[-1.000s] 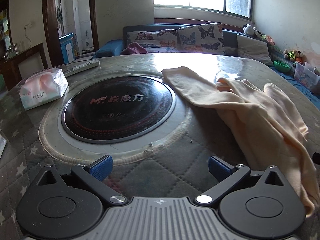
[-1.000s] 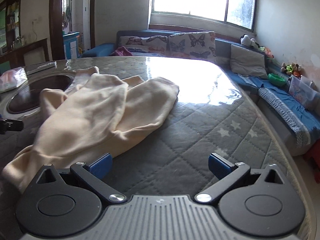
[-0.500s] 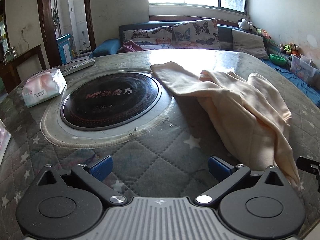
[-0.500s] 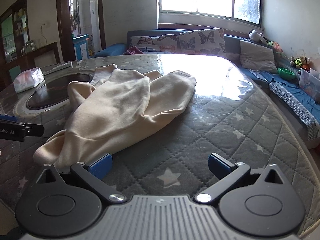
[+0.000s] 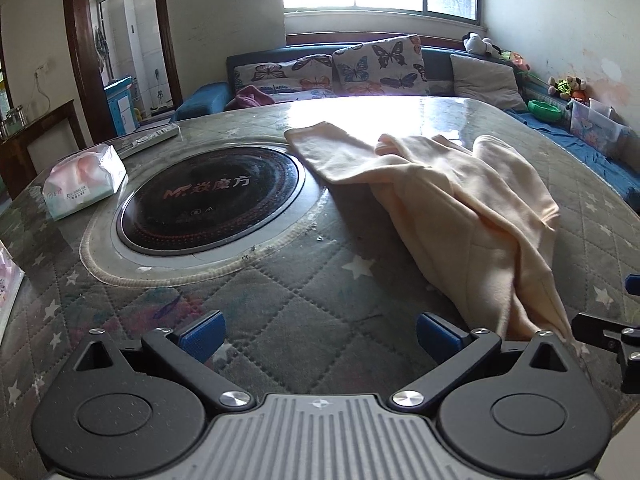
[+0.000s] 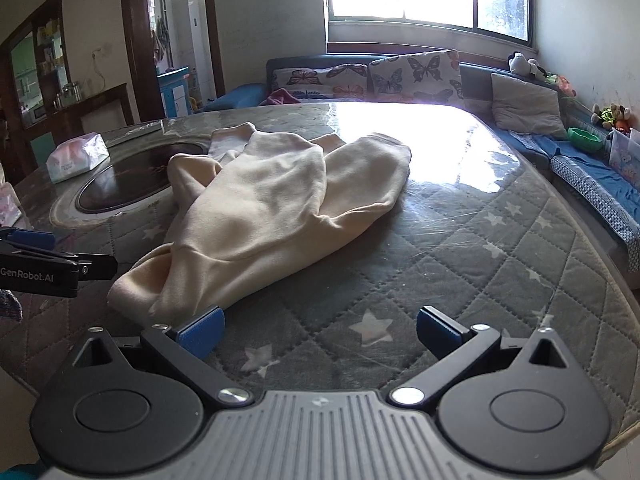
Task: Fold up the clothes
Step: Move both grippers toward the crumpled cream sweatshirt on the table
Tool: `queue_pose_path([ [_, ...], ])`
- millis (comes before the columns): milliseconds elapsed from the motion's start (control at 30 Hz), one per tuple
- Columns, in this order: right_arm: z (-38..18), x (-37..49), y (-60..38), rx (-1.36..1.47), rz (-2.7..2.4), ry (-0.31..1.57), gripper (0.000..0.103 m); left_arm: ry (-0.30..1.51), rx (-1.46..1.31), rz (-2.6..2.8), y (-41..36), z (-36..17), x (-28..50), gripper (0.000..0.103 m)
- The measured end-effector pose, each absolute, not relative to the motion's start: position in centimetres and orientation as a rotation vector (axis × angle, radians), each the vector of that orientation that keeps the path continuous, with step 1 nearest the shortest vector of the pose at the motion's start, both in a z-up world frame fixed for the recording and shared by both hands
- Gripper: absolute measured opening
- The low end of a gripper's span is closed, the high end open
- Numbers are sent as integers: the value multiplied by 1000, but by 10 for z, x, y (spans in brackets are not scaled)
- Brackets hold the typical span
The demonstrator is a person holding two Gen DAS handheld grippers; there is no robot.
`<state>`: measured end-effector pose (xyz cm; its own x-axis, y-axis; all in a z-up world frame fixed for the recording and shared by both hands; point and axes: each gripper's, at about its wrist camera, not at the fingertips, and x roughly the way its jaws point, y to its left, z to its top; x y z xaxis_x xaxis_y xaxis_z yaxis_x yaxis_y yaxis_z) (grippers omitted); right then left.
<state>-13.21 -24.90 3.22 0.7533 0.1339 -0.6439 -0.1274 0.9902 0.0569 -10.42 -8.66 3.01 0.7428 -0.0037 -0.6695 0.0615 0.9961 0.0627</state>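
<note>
A cream garment [image 5: 472, 208] lies crumpled and unfolded on the round table [image 5: 328, 280], spread from beside the table's centre toward its near edge, one flat end reaching the rim of the black round cooktop [image 5: 212, 196] set into the table's middle. The table is covered with a grey quilted cloth printed with white stars, under a glossy clear sheet that glares in the window light toward the far edge. The left gripper [image 5: 318, 330] hovers over the near edge with its blue-padded fingers [image 5: 202, 330] spread wide and nothing between them; the garment's nearest hem lies just beside its right finger. The right gripper [image 6: 318, 326] is likewise wide apart and empty over the near edge, and the garment's bunched lower end [image 6: 168, 292] lies just in front of its left finger, though whether they touch cannot be told. A tissue pack [image 5: 82, 178] sits near the table's left edge, beside the cooktop, with a remote control [image 5: 150, 140] beyond it toward the far-left edge. Behind the table runs a blue sofa [image 6: 592, 172] with butterfly-print cushions [image 5: 378, 66] under the bright window.
</note>
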Motion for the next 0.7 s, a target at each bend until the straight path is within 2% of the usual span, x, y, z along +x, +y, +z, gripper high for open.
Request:
queue_pose_path([
  [700, 29, -141, -234, -49, 155, 750, 103, 748, 137, -70, -107, 26, -120, 103],
])
